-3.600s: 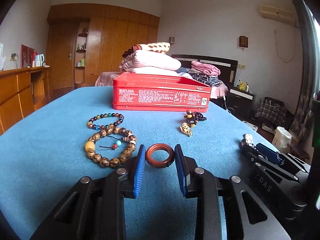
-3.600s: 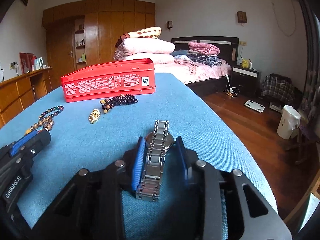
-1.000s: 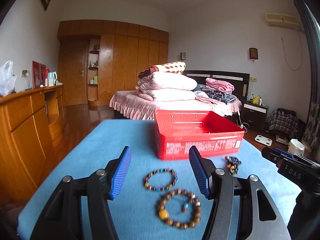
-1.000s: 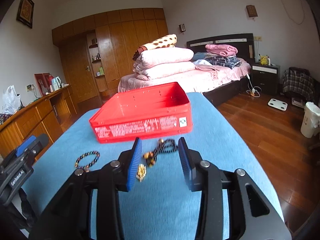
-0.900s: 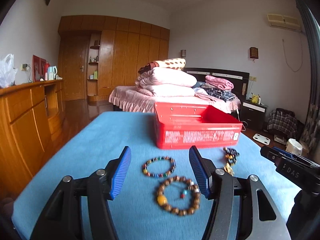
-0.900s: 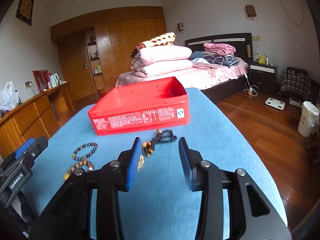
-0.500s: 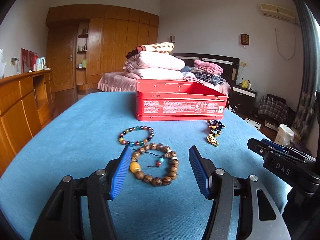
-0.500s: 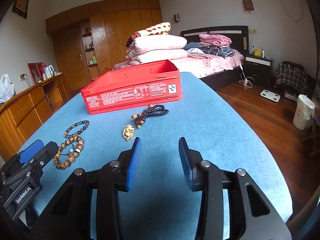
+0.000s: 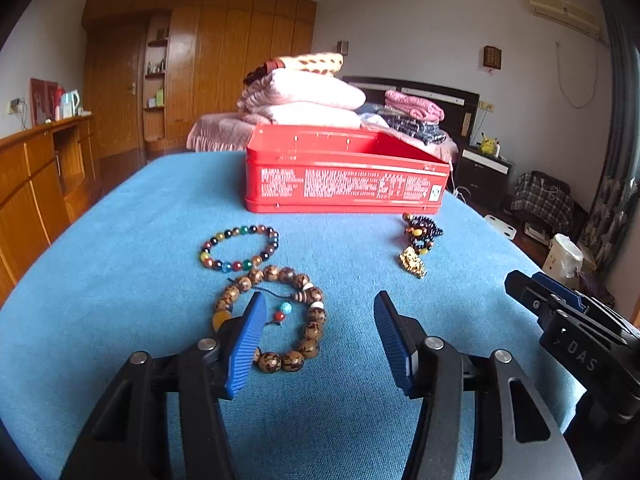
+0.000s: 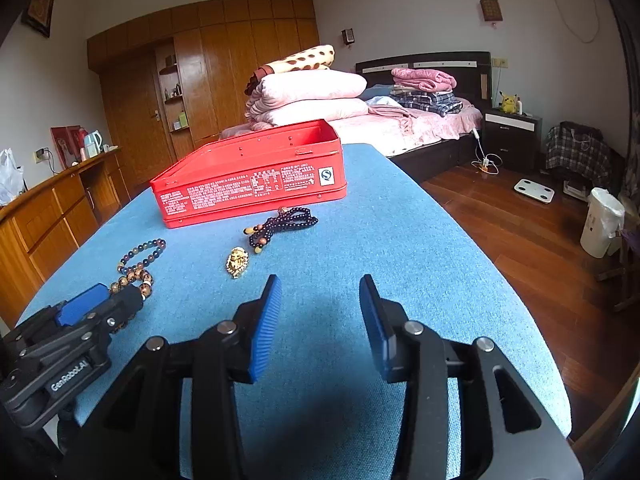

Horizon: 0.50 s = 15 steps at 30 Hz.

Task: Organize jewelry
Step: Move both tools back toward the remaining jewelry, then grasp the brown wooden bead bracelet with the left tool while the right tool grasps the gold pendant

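- While the left gripper (image 9: 320, 336) hovers low over the blue cloth worktop (image 9: 120, 280), the wooden bead bracelet (image 9: 276, 316) lies just ahead, partly behind the left finger; its fingers have just been closing a little yet stand apart, gripping nothing.
- Right gripper (image 10: 318, 322): fingers open and empty; the gold pendant (image 10: 237, 263) on its dark bead string (image 10: 286, 222) lies ahead and leftward.
- Beyond a glossy coloured bead bracelet (image 9: 239, 247) stands the lidless red tin (image 9: 344, 176), rectangular, long side facing the fingers.

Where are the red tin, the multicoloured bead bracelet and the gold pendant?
red tin (image 9: 344, 188), left wrist view, printed front wall.
multicoloured bead bracelet (image 9: 224, 266), left wrist view, near beads.
gold pendant (image 10: 237, 263), right wrist view, its middle.
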Each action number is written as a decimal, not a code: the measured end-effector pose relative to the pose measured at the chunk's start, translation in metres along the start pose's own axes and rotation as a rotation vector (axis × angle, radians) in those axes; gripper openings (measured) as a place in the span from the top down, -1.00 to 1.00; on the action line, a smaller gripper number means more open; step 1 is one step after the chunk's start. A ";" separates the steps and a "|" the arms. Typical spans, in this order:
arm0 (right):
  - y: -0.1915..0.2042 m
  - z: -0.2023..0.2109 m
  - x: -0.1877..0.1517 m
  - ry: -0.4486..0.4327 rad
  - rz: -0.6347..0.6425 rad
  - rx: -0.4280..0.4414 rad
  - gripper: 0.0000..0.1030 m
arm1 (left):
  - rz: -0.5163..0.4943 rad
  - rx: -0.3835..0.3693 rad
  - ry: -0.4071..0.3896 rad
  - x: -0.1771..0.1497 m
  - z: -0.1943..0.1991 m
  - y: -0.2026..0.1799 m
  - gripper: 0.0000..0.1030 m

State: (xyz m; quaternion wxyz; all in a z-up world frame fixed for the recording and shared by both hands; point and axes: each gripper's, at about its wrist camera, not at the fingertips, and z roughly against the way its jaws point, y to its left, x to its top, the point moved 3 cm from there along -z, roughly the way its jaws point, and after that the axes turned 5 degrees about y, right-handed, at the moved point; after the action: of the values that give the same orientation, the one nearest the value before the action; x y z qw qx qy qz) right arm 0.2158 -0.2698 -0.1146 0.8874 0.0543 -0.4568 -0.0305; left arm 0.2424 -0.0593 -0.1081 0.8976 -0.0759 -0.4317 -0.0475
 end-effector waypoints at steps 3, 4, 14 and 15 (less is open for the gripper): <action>0.000 -0.001 -0.001 0.001 0.001 0.002 0.22 | 0.010 -0.002 0.047 -0.001 -0.010 0.001 0.05; 0.000 -0.001 -0.001 0.002 0.002 0.002 0.22 | 0.013 0.002 0.056 -0.001 -0.011 0.001 0.06; 0.003 -0.003 0.000 -0.002 0.009 0.005 0.21 | 0.003 0.067 0.071 -0.007 -0.013 0.000 0.58; 0.004 -0.002 0.001 -0.004 0.011 0.003 0.21 | 0.005 0.062 0.070 -0.007 -0.012 0.000 0.63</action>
State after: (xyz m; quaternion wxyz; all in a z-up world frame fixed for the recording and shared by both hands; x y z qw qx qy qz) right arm 0.2180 -0.2657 -0.1150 0.8865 0.0532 -0.4590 -0.0252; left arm 0.2475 -0.0615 -0.1212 0.9142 -0.0473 -0.4009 -0.0345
